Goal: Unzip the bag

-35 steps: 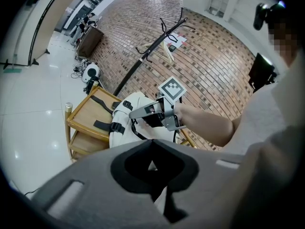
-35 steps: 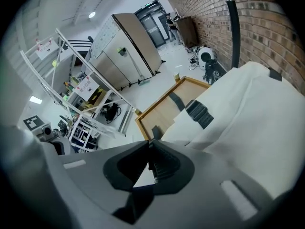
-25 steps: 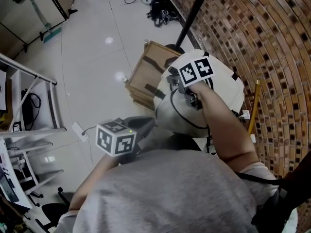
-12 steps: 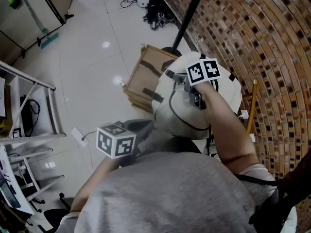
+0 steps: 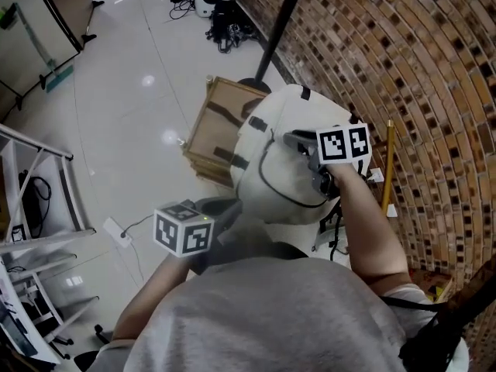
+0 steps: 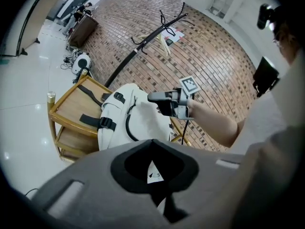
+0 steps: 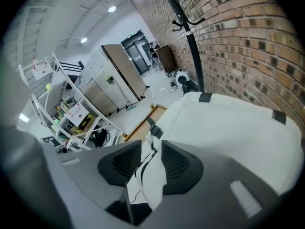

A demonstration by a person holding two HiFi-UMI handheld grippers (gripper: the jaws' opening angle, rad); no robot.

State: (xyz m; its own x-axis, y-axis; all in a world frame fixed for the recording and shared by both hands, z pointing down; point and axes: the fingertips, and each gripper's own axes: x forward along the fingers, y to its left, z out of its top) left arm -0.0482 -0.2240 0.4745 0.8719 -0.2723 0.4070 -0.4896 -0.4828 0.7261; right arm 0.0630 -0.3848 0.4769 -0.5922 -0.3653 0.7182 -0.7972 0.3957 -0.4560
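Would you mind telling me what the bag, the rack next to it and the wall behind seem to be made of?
Bag: white matte fabric, perhaps canvas or nylon; it creases and sags softly.
Rack: light wood with a smooth finish; tan boards and frame edges show.
Wall: rough red-brown brick with mortar lines.

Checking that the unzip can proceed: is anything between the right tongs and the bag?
Nothing visible does. The right tongs are on the white bag, with the jaws closed on a fold of its fabric.
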